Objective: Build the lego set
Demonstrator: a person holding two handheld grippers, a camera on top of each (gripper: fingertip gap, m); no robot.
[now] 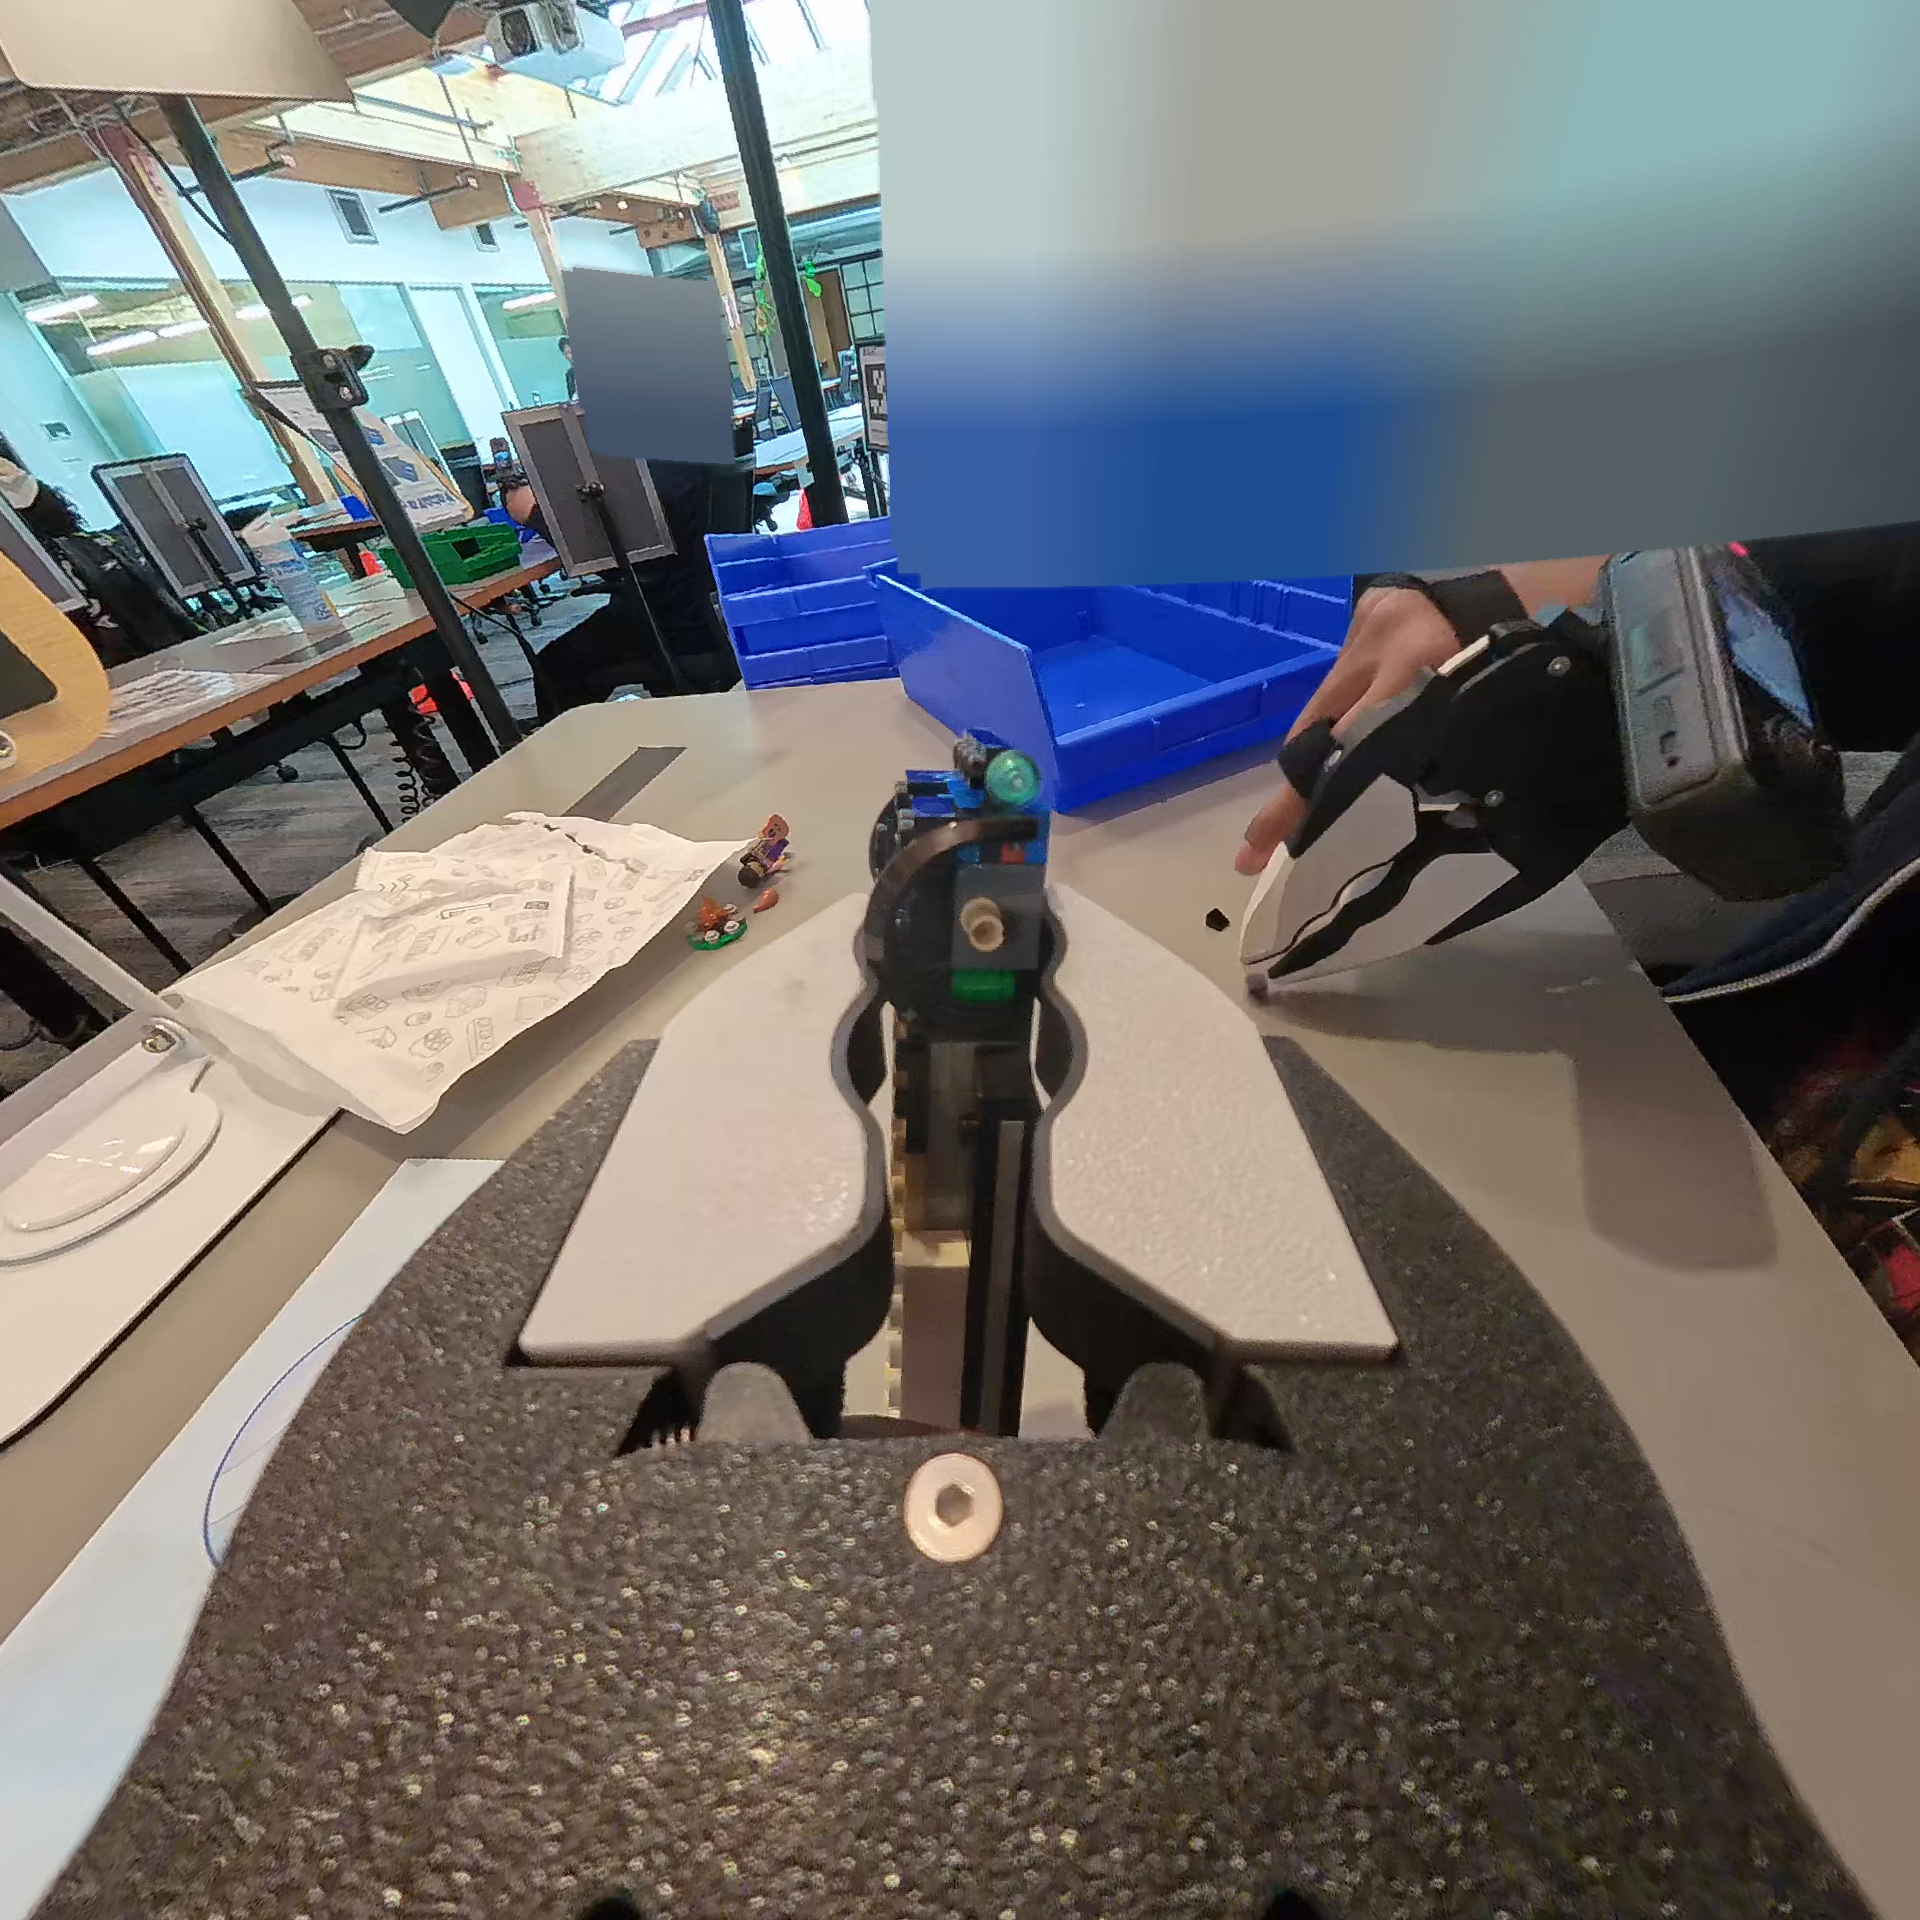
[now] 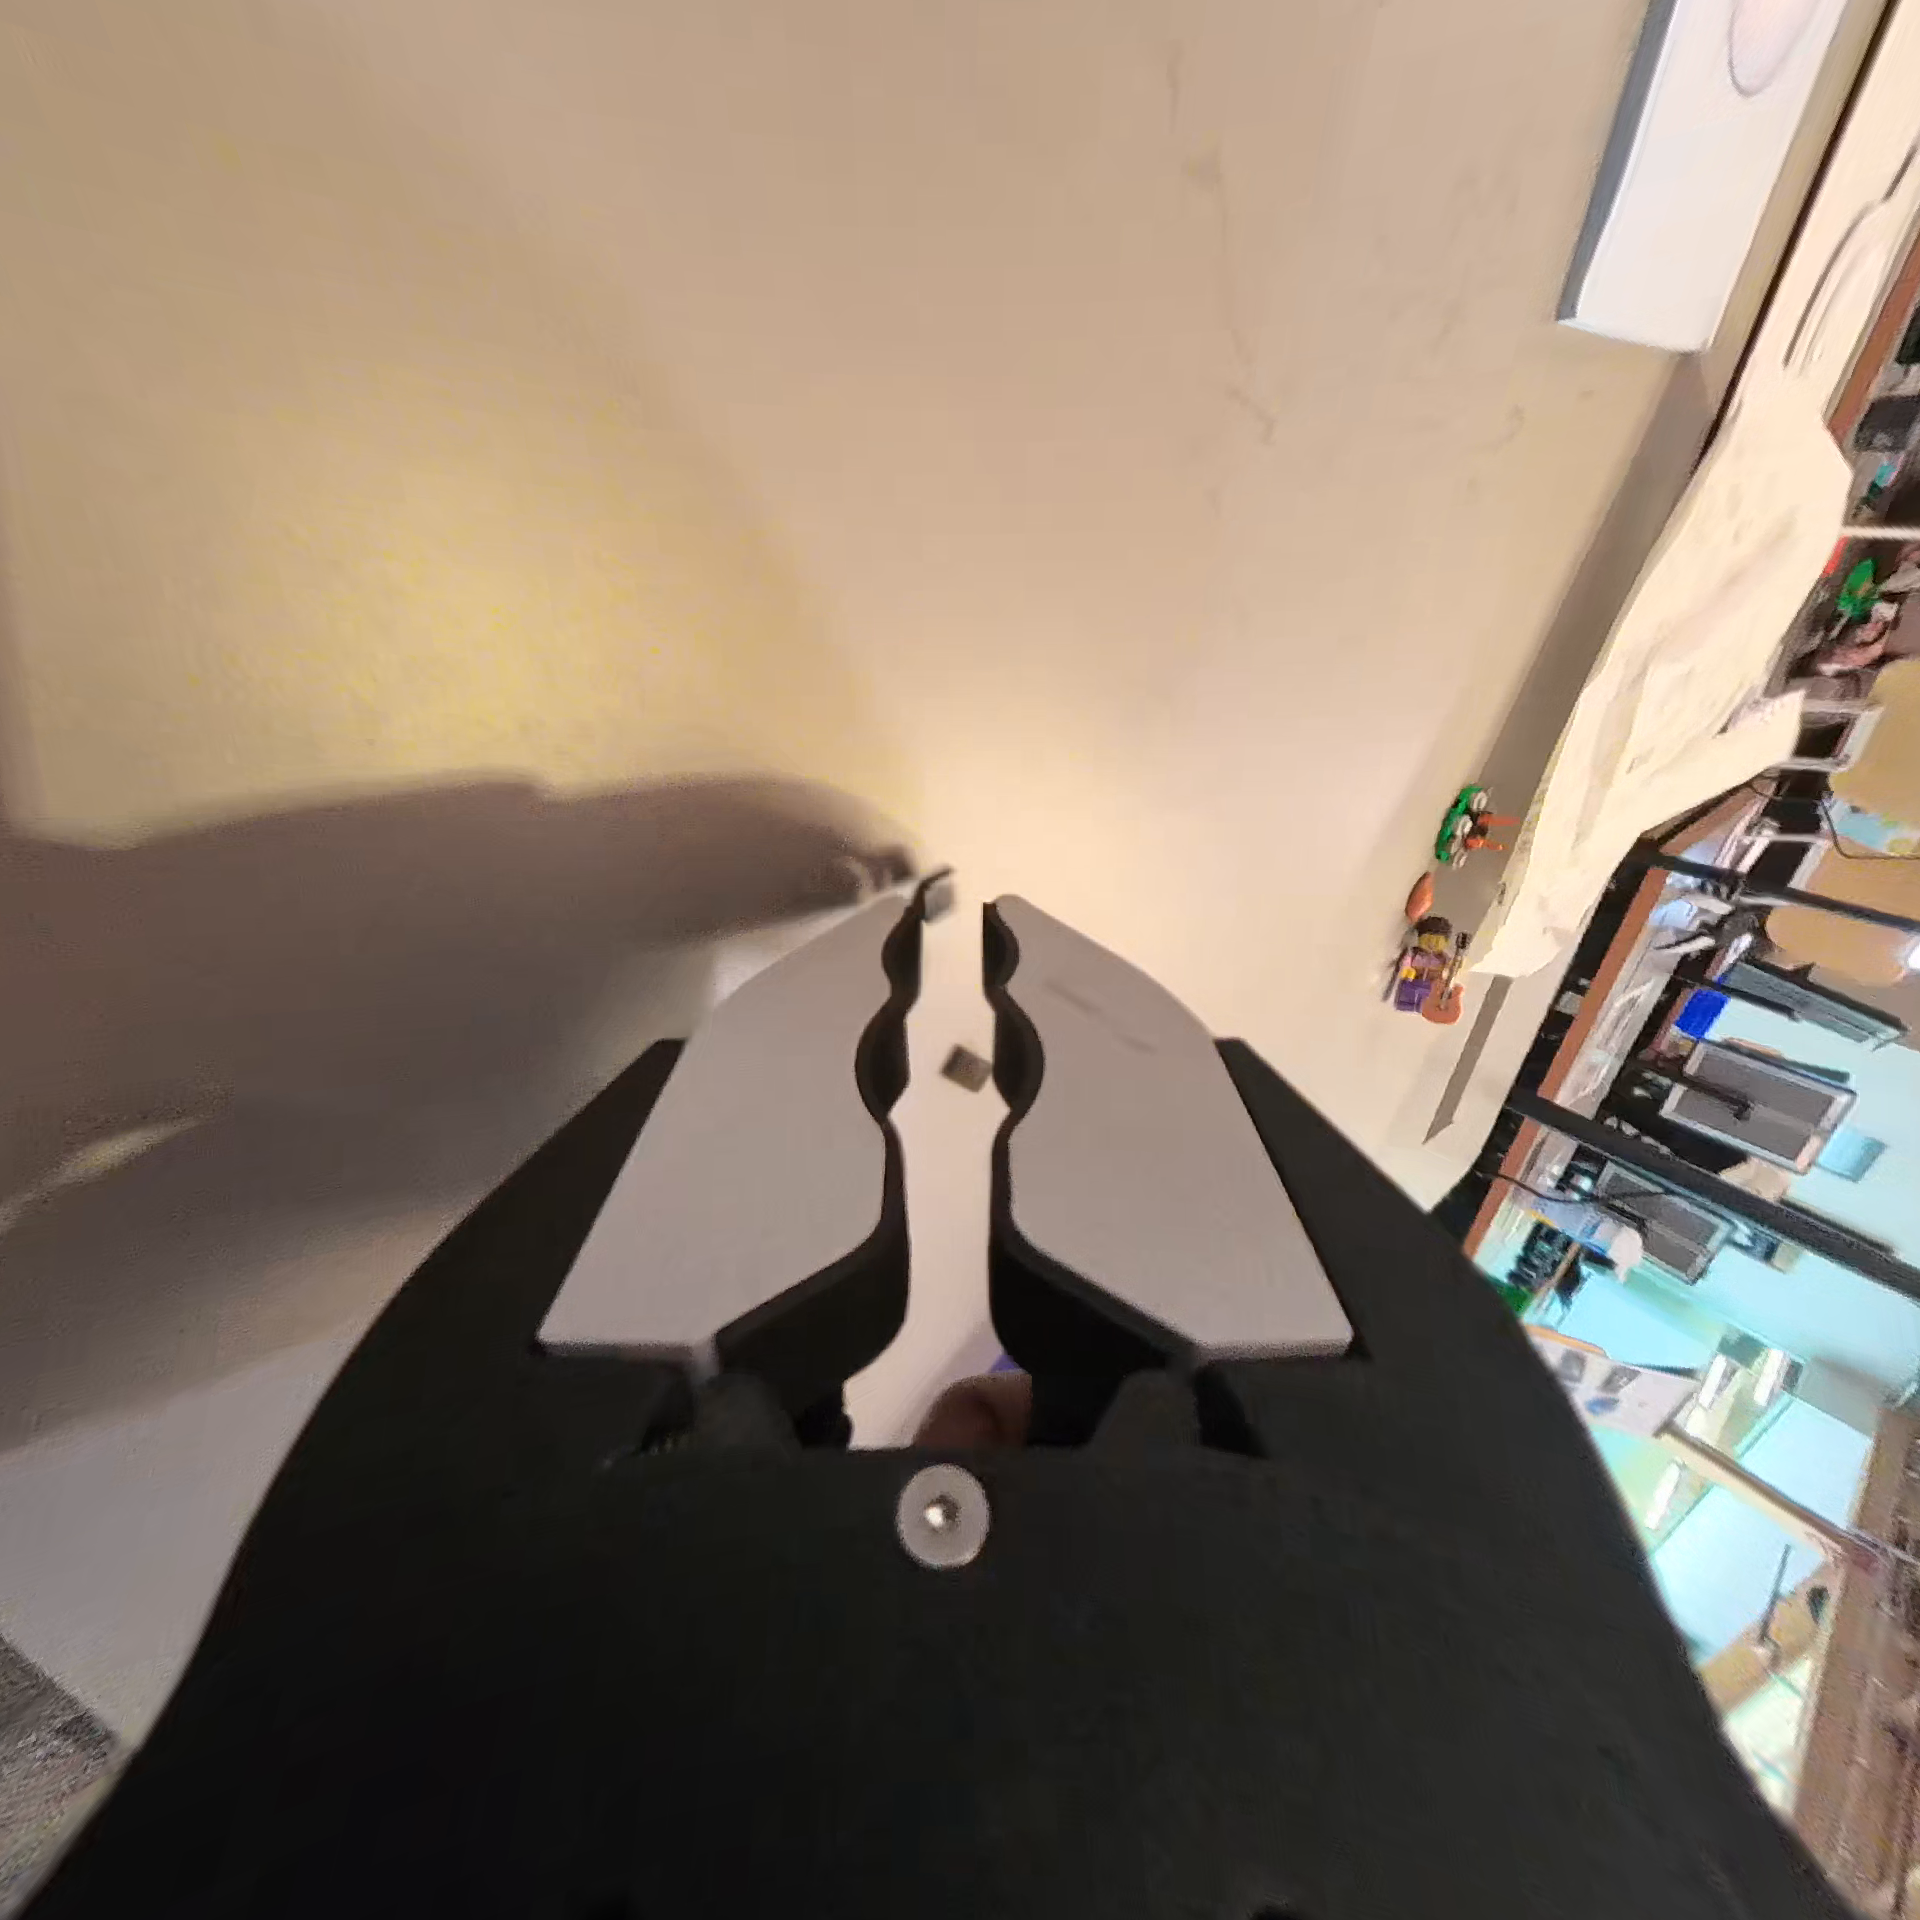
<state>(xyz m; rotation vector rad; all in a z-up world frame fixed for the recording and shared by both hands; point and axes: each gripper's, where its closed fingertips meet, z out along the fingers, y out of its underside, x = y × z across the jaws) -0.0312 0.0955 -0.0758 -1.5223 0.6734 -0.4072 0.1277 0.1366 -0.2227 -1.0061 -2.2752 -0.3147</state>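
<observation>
Grey stud [image 2: 935,891] lies on the table [image 2: 1039,416] touching the left tip of the right tongs [image 2: 954,899], jaws slightly spread, unpinched. Left tongs [image 1: 961,914] pinch brick model [image 1: 961,862], long axis upright, left of stud.

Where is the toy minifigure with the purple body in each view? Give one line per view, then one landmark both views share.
Left wrist view: the minifigure lies on the grey table, left of the brick model and just right of the printed paper sheet.
Right wrist view: the minifigure sits at the right, beside the sheet's edge.
Shared landmark: the small green round piece next to it.
</observation>
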